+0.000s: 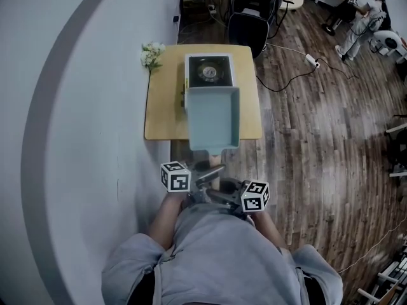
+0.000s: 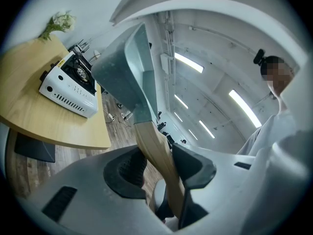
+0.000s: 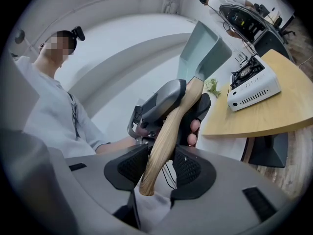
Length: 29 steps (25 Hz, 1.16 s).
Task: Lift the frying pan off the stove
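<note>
The teal rectangular frying pan (image 1: 213, 116) hangs in the air over the near half of the wooden table (image 1: 159, 116), clear of the white portable stove (image 1: 208, 70) behind it. Its wooden handle (image 1: 215, 159) points toward me. My left gripper (image 2: 156, 173) is shut on the handle (image 2: 154, 151), the pan (image 2: 122, 67) rising beyond it. From the other side my right gripper (image 3: 159, 168) is shut on the handle's end (image 3: 168, 131). In the head view the left gripper (image 1: 203, 176) and the right gripper (image 1: 226, 192) meet at the handle, in front of my chest.
White flowers (image 1: 151, 54) stand at the table's far left corner by the wall. A black chair (image 1: 251, 18) stands behind the table. Cables and a power strip (image 1: 310, 60) lie on the wooden floor to the right. A person (image 1: 362, 21) stands far off.
</note>
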Available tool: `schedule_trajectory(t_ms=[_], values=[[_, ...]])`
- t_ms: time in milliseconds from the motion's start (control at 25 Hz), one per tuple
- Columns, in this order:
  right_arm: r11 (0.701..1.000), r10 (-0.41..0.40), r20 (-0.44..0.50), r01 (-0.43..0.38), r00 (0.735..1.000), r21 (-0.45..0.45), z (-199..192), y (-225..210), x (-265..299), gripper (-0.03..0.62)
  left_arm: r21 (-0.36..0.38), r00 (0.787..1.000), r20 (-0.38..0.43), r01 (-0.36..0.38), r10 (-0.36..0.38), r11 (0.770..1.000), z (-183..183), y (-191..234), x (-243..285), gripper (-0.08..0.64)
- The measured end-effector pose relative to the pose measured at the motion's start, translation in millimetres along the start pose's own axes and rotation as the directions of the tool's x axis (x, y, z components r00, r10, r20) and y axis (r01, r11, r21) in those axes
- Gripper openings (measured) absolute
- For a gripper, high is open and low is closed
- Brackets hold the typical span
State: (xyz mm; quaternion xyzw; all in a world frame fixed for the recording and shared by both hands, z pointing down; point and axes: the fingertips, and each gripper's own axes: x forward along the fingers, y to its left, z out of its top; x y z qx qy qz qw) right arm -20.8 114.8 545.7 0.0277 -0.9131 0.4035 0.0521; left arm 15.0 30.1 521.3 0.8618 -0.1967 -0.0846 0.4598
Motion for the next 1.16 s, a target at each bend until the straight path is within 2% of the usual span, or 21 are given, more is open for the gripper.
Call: schedule_trajectory(t_ms=[120,400,1160], values=[[1.0,0.007,0.004,-0.007,1.0,0.003,-0.3,2.9,-8.9,0.149,-0.006,1.0,0.011,-0.002,0.002,1.0,-2.2,-4.8,4.9,0.16],[1.0,0.023,-0.005,-0.023,1.0,-0.004,0.3,10.0,-27.3,0.146,0.029,1.0,-0.01,-0.028,0.028,0.999,-7.2,-19.9,21.3,0.158],[0.999,0.039,-0.018,-0.039,0.999,-0.009,-18.0,19.7,-38.0,0.147,0.017,0.999,0.008,-0.035,0.035,0.999,-27.2,-27.4,20.6,0.16]])
